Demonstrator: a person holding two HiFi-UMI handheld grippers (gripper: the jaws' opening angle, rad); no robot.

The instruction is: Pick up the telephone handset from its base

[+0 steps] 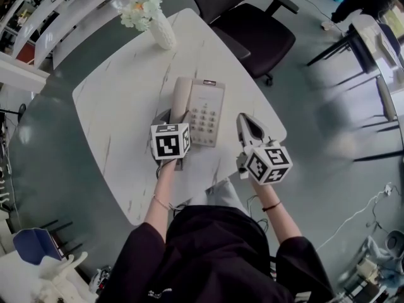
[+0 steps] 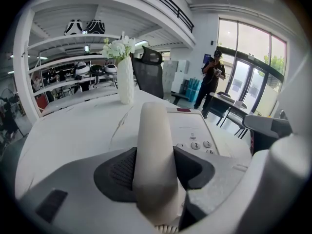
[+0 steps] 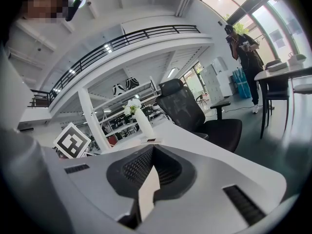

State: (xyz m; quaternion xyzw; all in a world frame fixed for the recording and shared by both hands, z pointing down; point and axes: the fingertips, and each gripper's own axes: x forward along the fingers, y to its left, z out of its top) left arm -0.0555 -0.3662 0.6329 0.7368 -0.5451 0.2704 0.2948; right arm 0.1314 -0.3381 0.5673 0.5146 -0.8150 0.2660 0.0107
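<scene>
Left gripper [image 2: 155, 175] clamps the handset [image 1: 180, 98] at its near end as it lies along the base's [image 1: 206, 109] left side. Right gripper [image 1: 249, 126] hangs closed and empty right of the base. The handset looks like light, rigid, slick plastic, so a mid-shaft hold would likely balance better.

Bright, even daylight from big windows [image 2: 248, 67], plus strip lights [image 3: 170, 73] overhead. White table [image 1: 120, 106] nr glare, shadows soft & faint. Fisheye bends edges hard, w/ dark vignette round both gripper views. Head view: floor [image 1: 341, 125] at right smeared w/ blur. Handset [image 2: 156, 160] close to lens goes soft.
</scene>
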